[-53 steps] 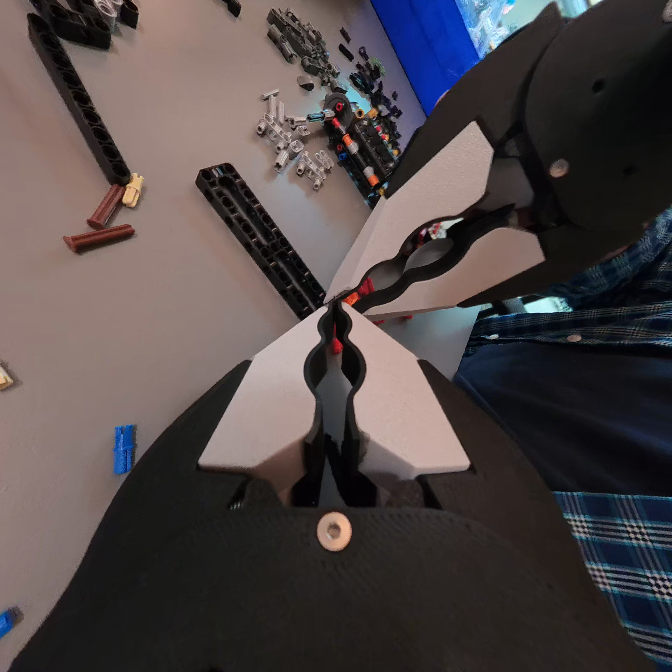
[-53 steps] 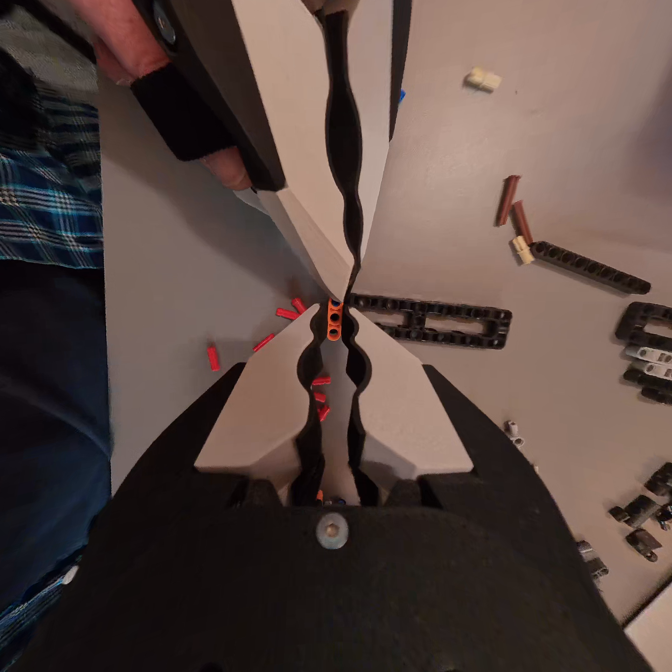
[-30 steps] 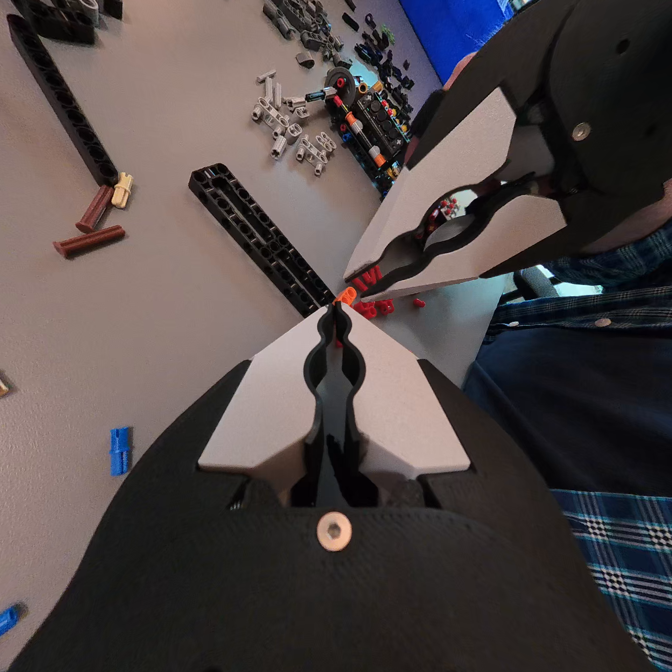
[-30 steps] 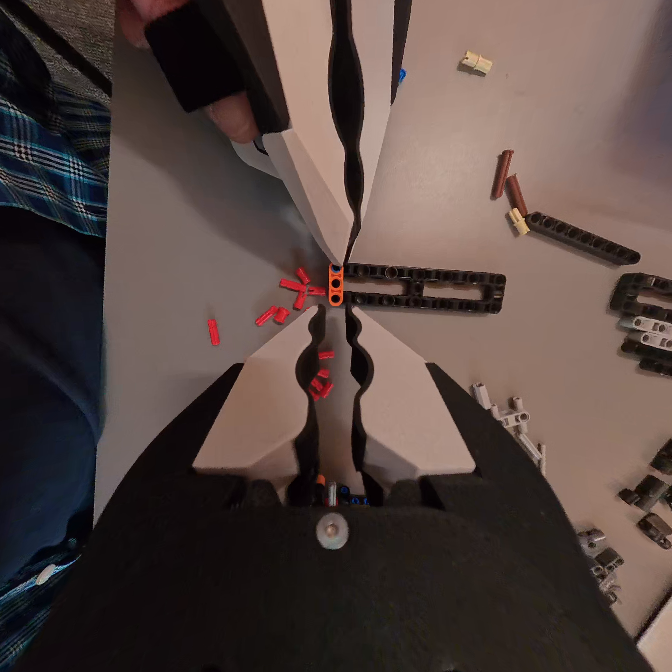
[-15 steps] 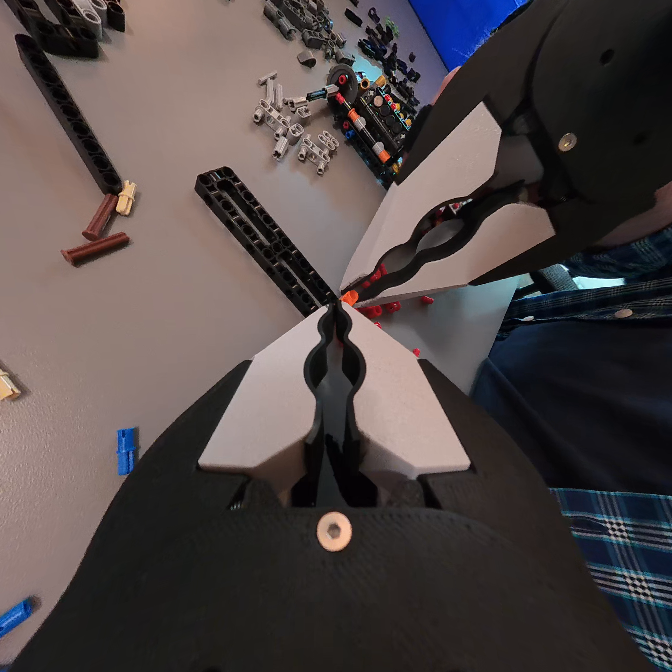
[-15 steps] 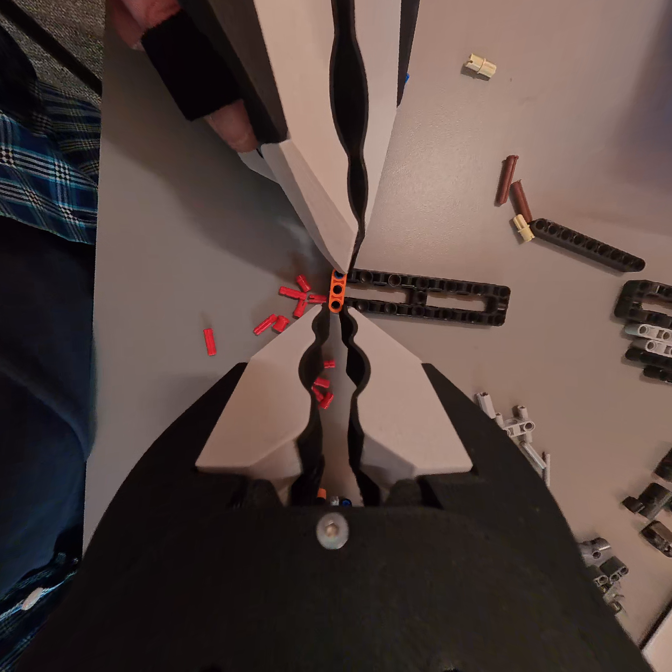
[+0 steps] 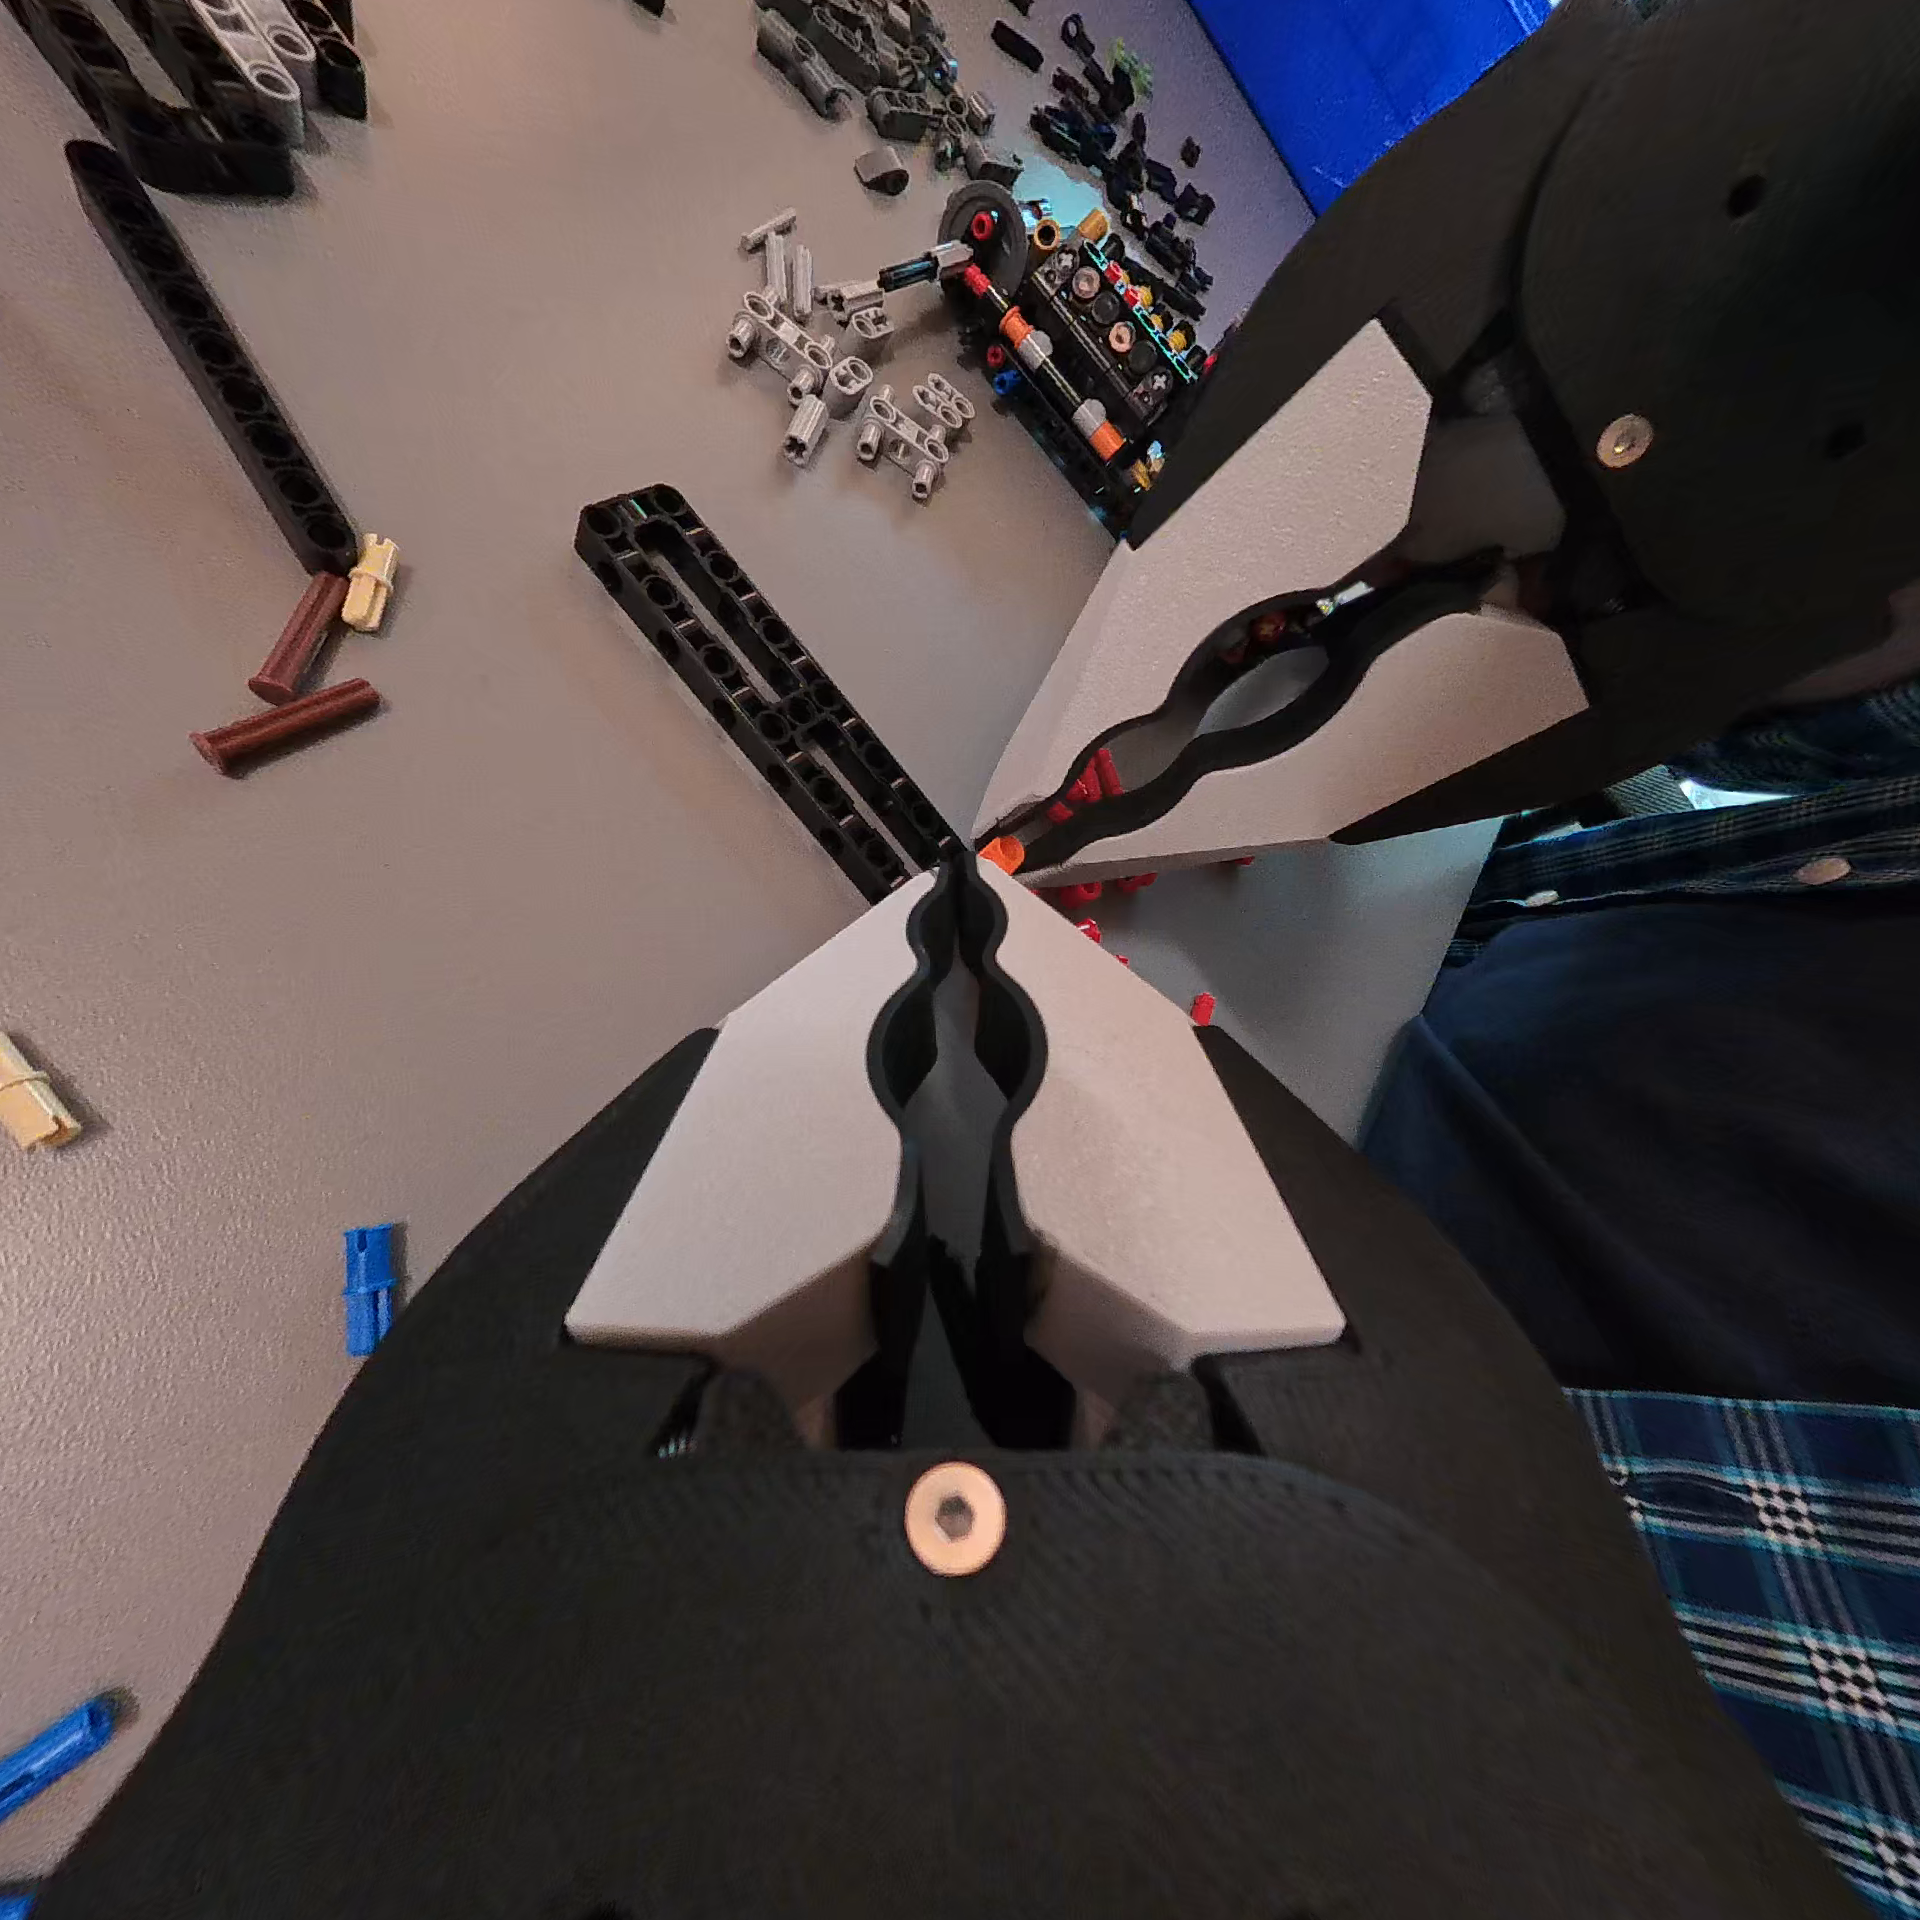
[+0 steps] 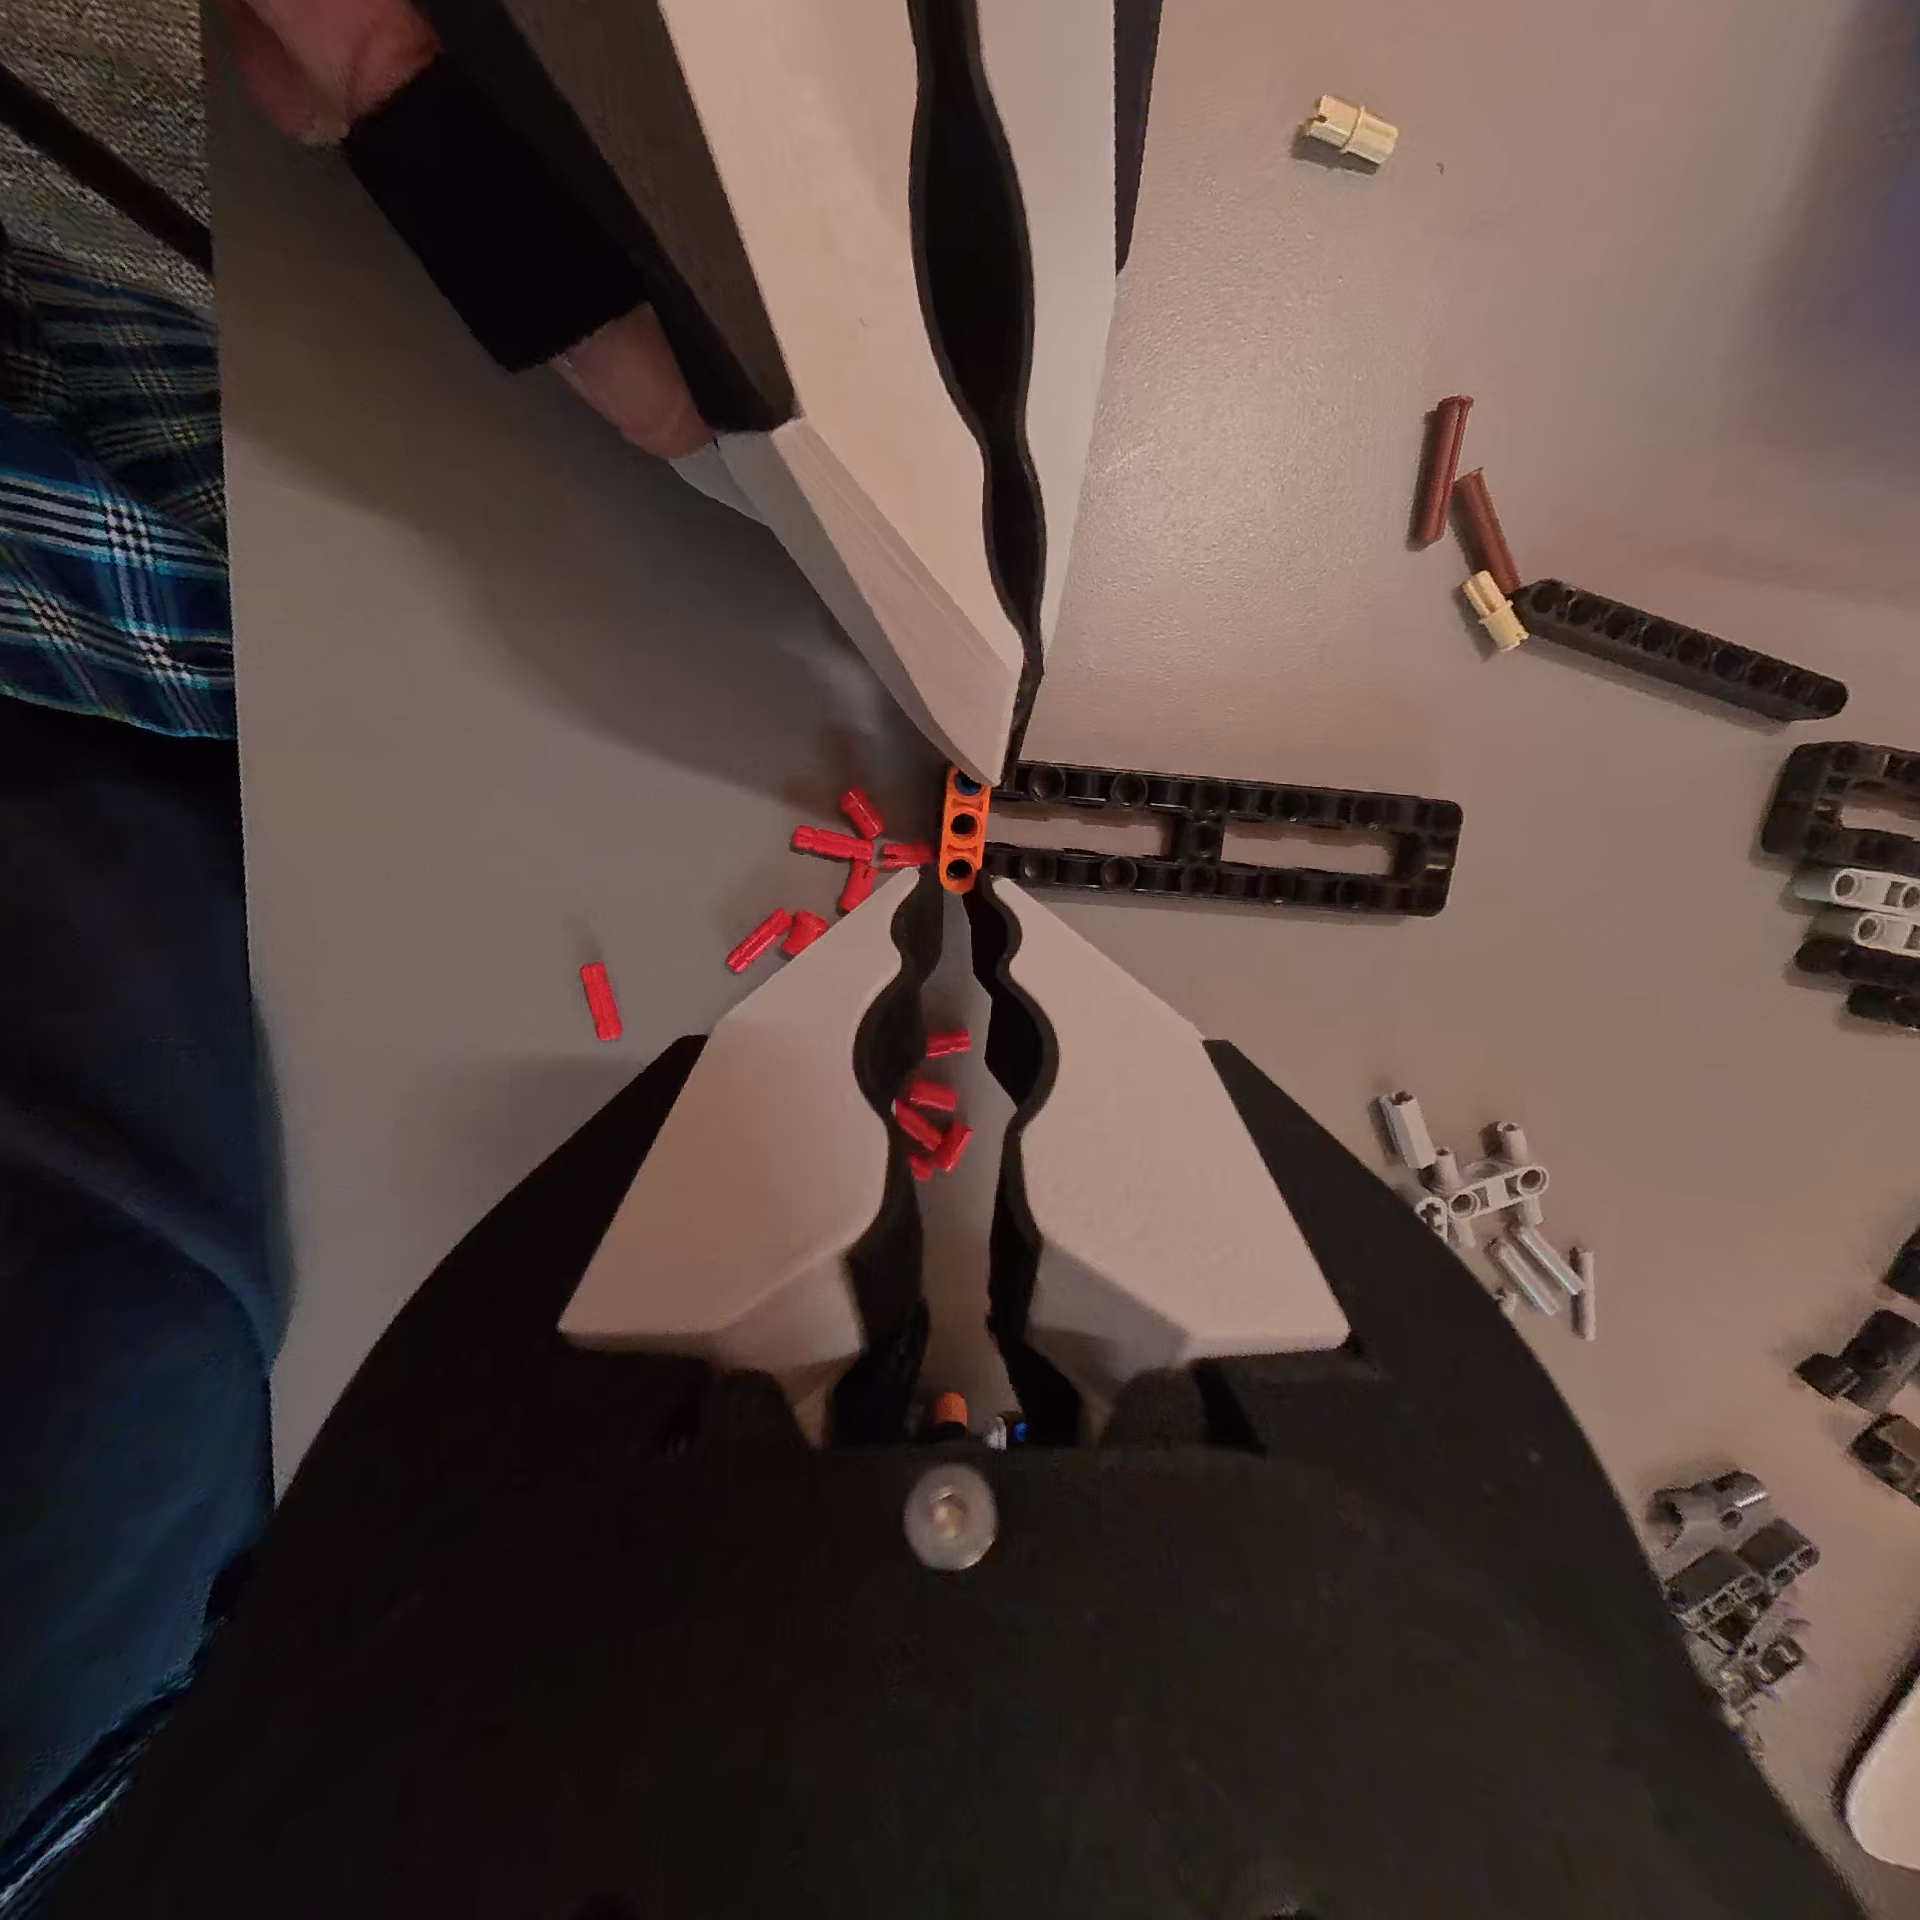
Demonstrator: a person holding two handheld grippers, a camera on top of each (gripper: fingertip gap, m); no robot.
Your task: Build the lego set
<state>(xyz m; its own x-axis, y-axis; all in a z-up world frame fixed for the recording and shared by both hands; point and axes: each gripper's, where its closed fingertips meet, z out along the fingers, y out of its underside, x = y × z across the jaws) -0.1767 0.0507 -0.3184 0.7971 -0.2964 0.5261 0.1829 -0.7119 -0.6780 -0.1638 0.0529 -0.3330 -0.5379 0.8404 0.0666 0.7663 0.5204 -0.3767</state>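
Note:
A short orange beam (image 8: pixel 961 831) with three holes lies across the near end of a long black frame (image 8: pixel 1216 844) on the grey table. My right gripper (image 8: pixel 943 896) has its tips nearly together on the beam's near end. My left gripper (image 8: pixel 1006 771) comes in from above, shut, with its tips on the beam's far end, where a bit of blue shows in the hole. In the left wrist view my left gripper (image 7: pixel 956 871) meets the right gripper (image 7: pixel 1006 847) tip to tip at the beam (image 7: pixel 1003 854) and the frame (image 7: pixel 748 675). What the left tips hold is hidden.
Several small red pins (image 8: pixel 842 862) lie left of the beam near the table edge. Brown axles (image 8: pixel 1455 488), tan pins (image 8: pixel 1348 132), a long black beam (image 8: pixel 1683 649) and grey connectors (image 8: pixel 1486 1205) lie to the right. A partly built assembly (image 7: pixel 1091 343) stands farther back. A person's leg is at the edge. My left and right fingertips are right by each other.
My right gripper let go of the orange beam, backed off, then came forward and narrowed on its near end. The beam now lies across the frame's end. My left gripper stays shut.

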